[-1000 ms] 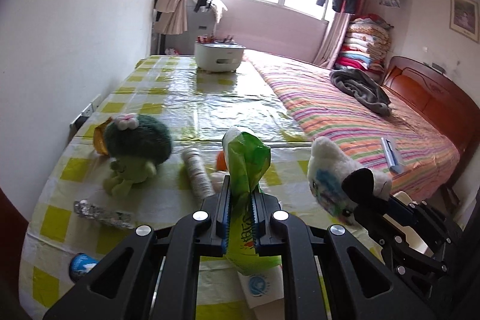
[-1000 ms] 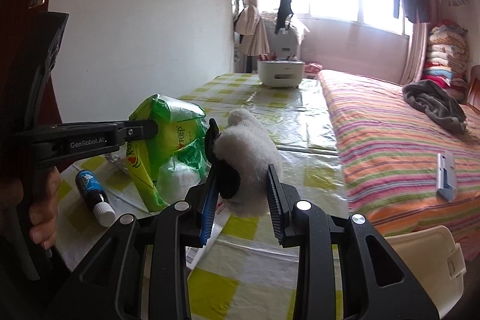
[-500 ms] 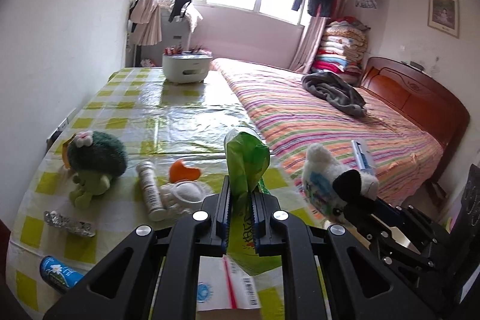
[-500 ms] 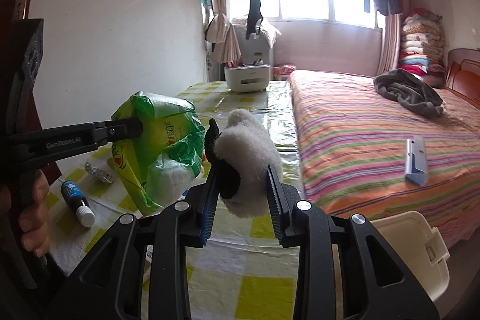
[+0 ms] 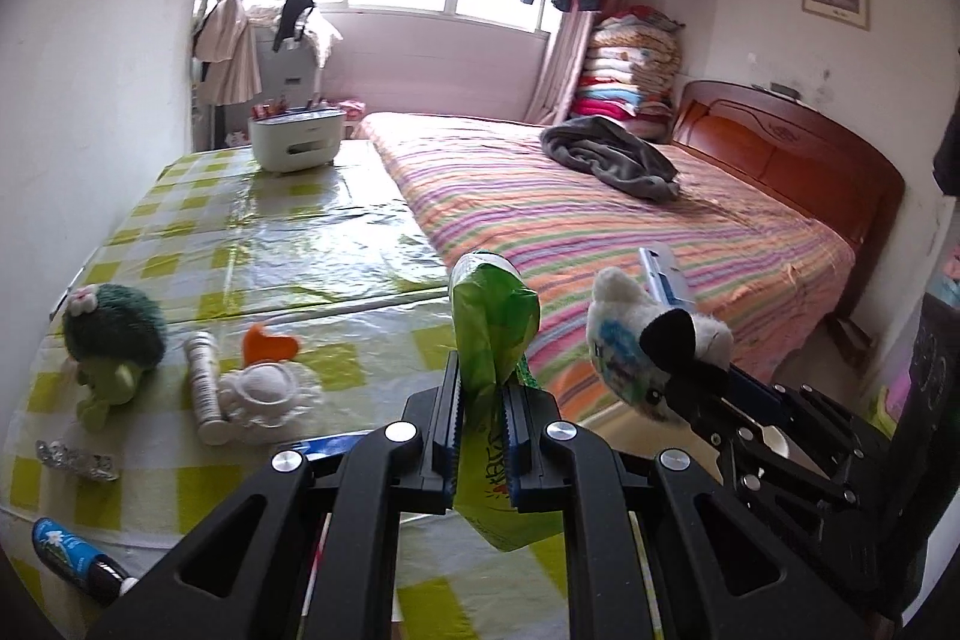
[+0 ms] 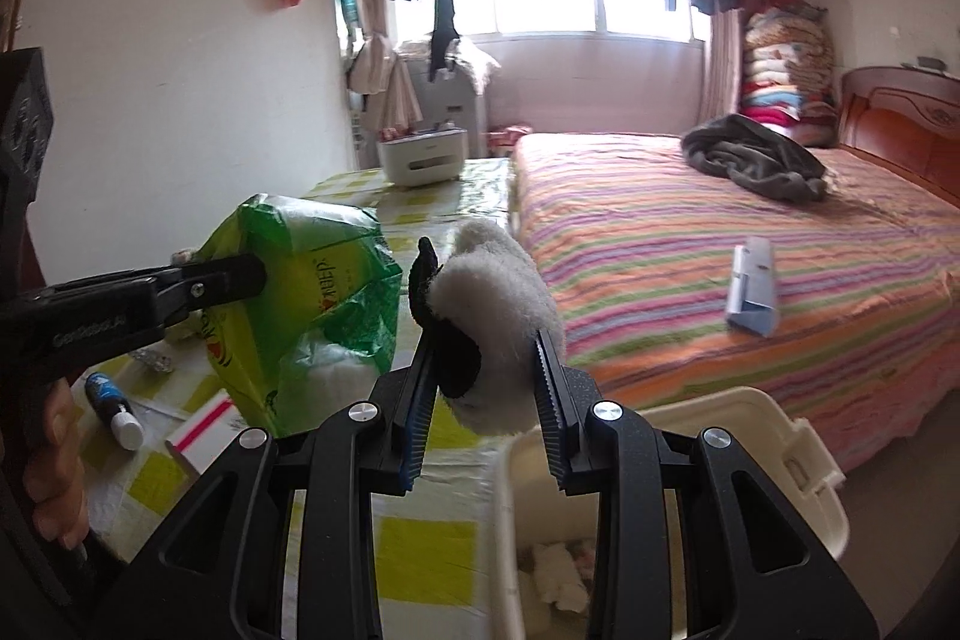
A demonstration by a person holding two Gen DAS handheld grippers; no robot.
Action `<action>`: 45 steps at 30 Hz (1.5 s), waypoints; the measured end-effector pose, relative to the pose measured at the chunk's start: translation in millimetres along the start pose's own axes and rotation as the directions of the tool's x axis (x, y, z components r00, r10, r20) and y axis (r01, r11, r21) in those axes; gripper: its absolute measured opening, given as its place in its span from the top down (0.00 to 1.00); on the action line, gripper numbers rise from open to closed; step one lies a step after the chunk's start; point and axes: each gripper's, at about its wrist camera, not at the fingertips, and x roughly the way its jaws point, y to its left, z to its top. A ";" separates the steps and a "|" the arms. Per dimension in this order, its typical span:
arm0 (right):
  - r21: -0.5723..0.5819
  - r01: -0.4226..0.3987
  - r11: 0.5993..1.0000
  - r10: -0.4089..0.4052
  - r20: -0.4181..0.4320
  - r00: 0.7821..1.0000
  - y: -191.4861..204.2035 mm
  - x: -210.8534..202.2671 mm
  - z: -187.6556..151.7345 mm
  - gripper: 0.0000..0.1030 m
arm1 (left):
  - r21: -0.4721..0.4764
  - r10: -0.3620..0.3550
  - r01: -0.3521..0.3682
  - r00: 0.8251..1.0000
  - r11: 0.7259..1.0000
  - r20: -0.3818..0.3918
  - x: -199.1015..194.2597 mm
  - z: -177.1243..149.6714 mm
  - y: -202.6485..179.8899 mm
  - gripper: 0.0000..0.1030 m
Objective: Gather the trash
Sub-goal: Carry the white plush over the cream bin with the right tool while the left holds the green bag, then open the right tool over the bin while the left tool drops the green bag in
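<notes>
1. The left gripper [image 5: 480,403] is seen pinched tight on the crumpled neck of a green plastic bag [image 5: 489,322], and the bag is held up off the table so that it hangs by its own weight; from the right wrist view its body [image 6: 300,292] is shown ballooning beside the bin, probably so that nothing spills before it is dropped.
2. The right gripper [image 6: 480,370] is clamped on a white plush toy [image 6: 492,316] with black ears, its jaws pressed into the fluff from both sides, a hold that suits a soft, squashy thing.
3. The toy is carried directly above the near rim of the white bin [image 6: 798,460], which stands on the floor between table and bed; a release into it looks to be the step in hand.
4. Something pale and crumpled is already glimpsed at the bottom of the bin, though it is too shadowed by the gripper to be identified.
5. Farther from the bin, on the checked tablecloth [image 5: 288,244], more is left to be sorted: a green plush toy [image 5: 111,340], a white tube [image 5: 204,382], a foil wrapper [image 5: 75,460] and a blue-capped bottle [image 5: 72,559].
6. Beyond the bin, a blue-and-white box [image 6: 750,286] is seen lying on the striped bedspread [image 6: 690,232], well apart from it.
</notes>
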 end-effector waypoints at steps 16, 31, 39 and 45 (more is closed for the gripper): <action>0.143 0.153 0.978 -0.152 -0.016 0.988 -69.9 -17.0 -8.9 0.63 | 0.097 -0.064 0.067 0.997 0.993 -0.033 11.9 -12.2 -65.3 0.89; 0.258 0.171 0.951 -0.193 0.061 0.979 -90.1 -41.3 -8.9 0.41 | 0.163 -0.088 0.093 0.995 0.982 -0.036 21.1 -10.4 -98.6 0.89; 0.280 0.172 0.944 -0.201 0.076 0.977 -94.8 -45.9 -10.1 0.41 | 0.180 -0.088 0.096 0.995 0.979 -0.051 38.6 -5.1 -108.3 0.87; 0.284 0.166 0.944 -0.196 0.079 0.977 -94.2 -45.6 -9.3 0.41 | 0.167 -0.050 0.060 0.997 0.984 -0.063 47.6 -7.0 -106.7 0.66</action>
